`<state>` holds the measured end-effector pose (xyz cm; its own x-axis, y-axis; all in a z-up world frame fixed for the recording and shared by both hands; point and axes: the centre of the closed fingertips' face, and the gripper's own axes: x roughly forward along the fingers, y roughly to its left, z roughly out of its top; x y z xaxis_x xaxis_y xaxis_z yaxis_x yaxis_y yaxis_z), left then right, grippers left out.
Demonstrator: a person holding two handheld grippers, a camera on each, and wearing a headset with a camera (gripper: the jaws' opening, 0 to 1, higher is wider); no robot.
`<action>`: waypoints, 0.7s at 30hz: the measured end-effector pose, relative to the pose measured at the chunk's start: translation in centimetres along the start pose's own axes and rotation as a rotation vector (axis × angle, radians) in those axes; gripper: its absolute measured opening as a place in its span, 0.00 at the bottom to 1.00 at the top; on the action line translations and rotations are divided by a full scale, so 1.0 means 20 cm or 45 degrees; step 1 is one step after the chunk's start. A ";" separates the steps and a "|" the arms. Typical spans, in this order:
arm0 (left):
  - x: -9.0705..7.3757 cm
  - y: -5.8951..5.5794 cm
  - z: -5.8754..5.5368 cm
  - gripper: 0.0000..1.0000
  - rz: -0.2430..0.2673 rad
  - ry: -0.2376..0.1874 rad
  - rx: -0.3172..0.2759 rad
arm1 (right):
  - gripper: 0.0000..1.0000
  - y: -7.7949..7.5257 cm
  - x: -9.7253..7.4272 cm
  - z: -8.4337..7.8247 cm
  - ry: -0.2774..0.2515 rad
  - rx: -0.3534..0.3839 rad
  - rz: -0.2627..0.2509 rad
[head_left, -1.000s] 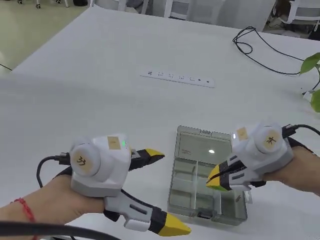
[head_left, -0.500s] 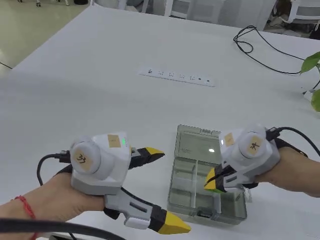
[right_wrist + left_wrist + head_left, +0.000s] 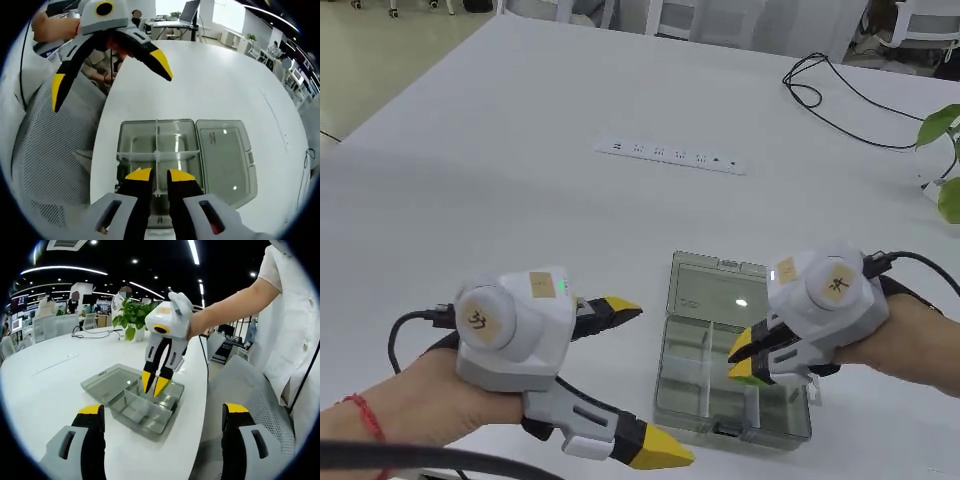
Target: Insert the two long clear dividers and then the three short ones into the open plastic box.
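Left tongs spread wide; right tongs nearly closed astride a divider in the box, grip uncertain. Dividers likely light, stiff, slippery: pinch the top edge.

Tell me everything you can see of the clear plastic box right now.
The clear, grey-tinted plastic box sits on the white table, lid open and lying flat beyond it. Clear dividers already cross inside, making compartments. The right gripper hangs tips-down over its right side; contact unclear.
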<state>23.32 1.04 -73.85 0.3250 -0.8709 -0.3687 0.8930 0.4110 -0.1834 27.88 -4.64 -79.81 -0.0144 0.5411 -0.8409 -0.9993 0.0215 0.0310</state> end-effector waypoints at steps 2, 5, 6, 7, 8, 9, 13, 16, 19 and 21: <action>-0.01 0.00 0.00 1.00 0.004 0.001 -0.004 | 0.14 -0.01 -0.04 0.00 -0.023 0.020 -0.009; -0.01 0.00 -0.01 1.00 0.005 0.005 0.000 | 0.18 -0.02 -0.09 0.00 -0.056 0.058 -0.028; -0.01 0.00 -0.01 1.00 0.005 0.008 0.000 | 0.19 -0.02 -0.12 0.00 -0.069 0.072 -0.036; -0.01 0.00 -0.01 1.00 0.006 0.010 -0.001 | 0.20 -0.03 -0.13 -0.01 -0.075 0.078 -0.042; -0.01 0.01 -0.01 1.00 0.007 0.012 0.000 | 0.21 -0.03 -0.16 -0.02 -0.084 0.087 -0.053; -0.02 0.01 -0.01 1.00 0.008 0.012 0.000 | 0.22 -0.03 -0.17 -0.02 -0.087 0.095 -0.060; -0.02 0.01 -0.01 1.00 0.010 0.015 -0.003 | 0.26 -0.04 -0.26 -0.07 -0.112 0.137 -0.087; -0.02 0.01 -0.01 0.99 0.012 0.018 0.001 | 0.30 -0.04 -0.32 -0.11 -0.109 0.151 -0.111; -0.02 0.01 -0.01 0.99 0.010 0.021 0.003 | 0.32 -0.03 -0.37 -0.17 -0.098 0.153 -0.127; -0.02 0.01 -0.01 0.99 0.010 0.020 0.004 | 0.34 -0.02 -0.41 -0.23 -0.084 0.170 -0.138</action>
<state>23.21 1.55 -73.93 0.3268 -0.8634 -0.3844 0.8915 0.4167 -0.1779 28.30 -12.92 -75.44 0.0998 0.5831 -0.8063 -0.9813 0.1916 0.0171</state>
